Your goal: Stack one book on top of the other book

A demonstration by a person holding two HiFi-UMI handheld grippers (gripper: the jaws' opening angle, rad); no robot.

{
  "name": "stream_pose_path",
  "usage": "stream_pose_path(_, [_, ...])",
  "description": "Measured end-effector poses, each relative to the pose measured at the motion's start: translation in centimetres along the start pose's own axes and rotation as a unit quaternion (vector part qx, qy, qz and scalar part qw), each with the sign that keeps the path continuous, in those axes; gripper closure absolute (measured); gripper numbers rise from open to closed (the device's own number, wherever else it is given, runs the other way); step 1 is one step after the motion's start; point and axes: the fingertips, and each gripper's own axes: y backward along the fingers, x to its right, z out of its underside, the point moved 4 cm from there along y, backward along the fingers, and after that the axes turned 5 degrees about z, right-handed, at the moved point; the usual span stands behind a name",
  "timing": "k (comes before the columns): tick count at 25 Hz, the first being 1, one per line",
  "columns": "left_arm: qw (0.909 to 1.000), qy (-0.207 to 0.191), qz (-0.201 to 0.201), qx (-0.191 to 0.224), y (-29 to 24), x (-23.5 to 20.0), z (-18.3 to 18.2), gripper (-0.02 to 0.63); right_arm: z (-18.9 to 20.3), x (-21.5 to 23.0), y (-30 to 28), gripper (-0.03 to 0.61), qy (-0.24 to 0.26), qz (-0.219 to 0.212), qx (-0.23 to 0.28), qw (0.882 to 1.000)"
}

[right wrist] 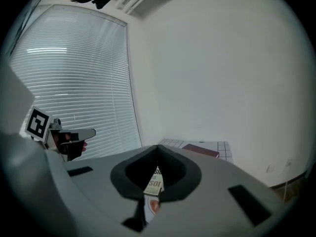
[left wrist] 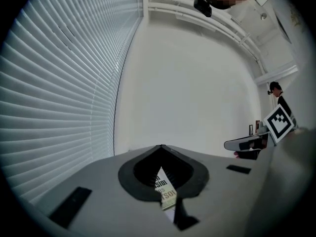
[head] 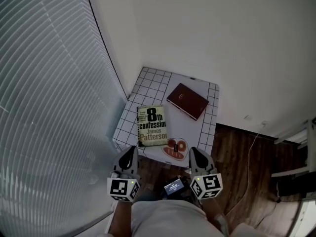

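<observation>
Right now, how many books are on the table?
2. The 8th Confession paperback lies at the near left of the table; the dark red book is farther back and right, apart from it. None appears hidden.

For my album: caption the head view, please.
Shut left gripper, right gripper near table; paperback and red book lie apart.

paperback cover (head: 152, 125): "8th confession", "james patterson".

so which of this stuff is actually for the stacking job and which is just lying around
For the job: paperback book, dark red book, gridded table under them, left tongs and right tongs, both shut, empty.

Just lying about: red-and-white round thing at the table's near edge, cable on the floor.
</observation>
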Motion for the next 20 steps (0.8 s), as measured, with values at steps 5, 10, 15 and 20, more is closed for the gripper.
stream_pose_path(5, [0.9999,0.003,0.007,-0.010,-1.4,0.2,0.7,0.606,-0.4,0.3,-1.0,0.572,0.001,-0.004,0.003,1.000])
stream_pose_path(10, [0.9998,0.000,0.014,-0.015,-3.0,-0.5,0.8,0.606,-0.1,0.7,-2.4,0.572,-0.008,-0.001,-0.003,1.000])
stream_pose_path(15, [0.9998,0.002,0.014,-0.016,-5.3,-2.7,0.6,0.606,-0.3,0.7,-4.8,0.572,-0.008,0.004,-0.010,1.000])
stream_pose_path(20, [0.9995,0.007,0.023,-0.022,-7.7,-4.5,1.0,0.606,0.1,0.8,-7.6,0.572,-0.006,0.014,-0.027,1.000])
